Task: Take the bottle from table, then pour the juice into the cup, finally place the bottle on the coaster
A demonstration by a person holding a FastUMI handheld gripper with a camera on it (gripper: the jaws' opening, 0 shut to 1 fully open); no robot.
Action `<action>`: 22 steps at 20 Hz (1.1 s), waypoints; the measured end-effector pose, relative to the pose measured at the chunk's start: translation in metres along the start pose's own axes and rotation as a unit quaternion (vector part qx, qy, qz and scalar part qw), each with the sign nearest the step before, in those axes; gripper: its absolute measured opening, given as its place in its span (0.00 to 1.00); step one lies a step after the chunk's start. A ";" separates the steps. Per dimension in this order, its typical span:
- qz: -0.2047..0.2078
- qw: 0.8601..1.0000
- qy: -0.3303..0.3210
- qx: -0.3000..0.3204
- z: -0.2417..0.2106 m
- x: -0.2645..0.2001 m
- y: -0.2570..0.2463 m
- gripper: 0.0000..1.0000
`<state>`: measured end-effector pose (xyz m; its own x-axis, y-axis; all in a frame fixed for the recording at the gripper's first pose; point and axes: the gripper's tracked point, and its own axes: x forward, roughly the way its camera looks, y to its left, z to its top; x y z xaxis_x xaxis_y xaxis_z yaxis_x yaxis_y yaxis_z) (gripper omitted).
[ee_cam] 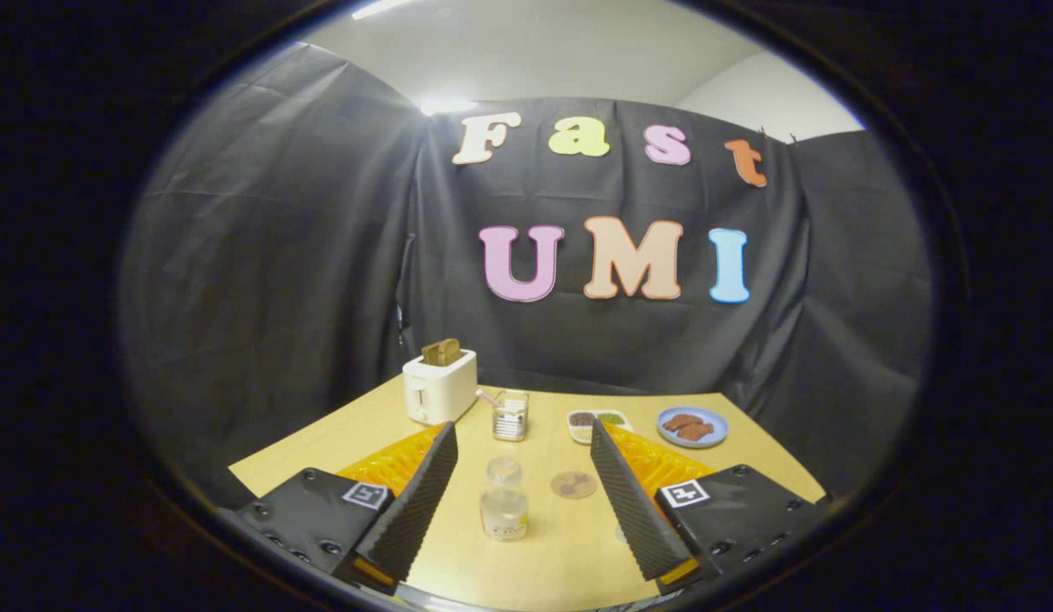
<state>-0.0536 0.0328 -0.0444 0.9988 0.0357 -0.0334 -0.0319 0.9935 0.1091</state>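
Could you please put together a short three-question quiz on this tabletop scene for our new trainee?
1. True or false: the gripper is shut on the bottle.
2. What lies just right of the bottle: A) the round coaster, B) the toaster, C) the blue plate?
3. What sticks out of the toaster's top?

Key: 1. False; its fingers stand open, the bottle between them. 2. A. 3. Toast.

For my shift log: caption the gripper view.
Open gripper hovers around small clear plastic bottle, round brown coaster beside it.
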 end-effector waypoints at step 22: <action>-0.091 0.985 0.146 -0.007 -0.179 0.086 0.028 1.00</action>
<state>0.0250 0.0829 -0.2220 0.9348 -0.1163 -0.3355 0.1445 0.9877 0.0602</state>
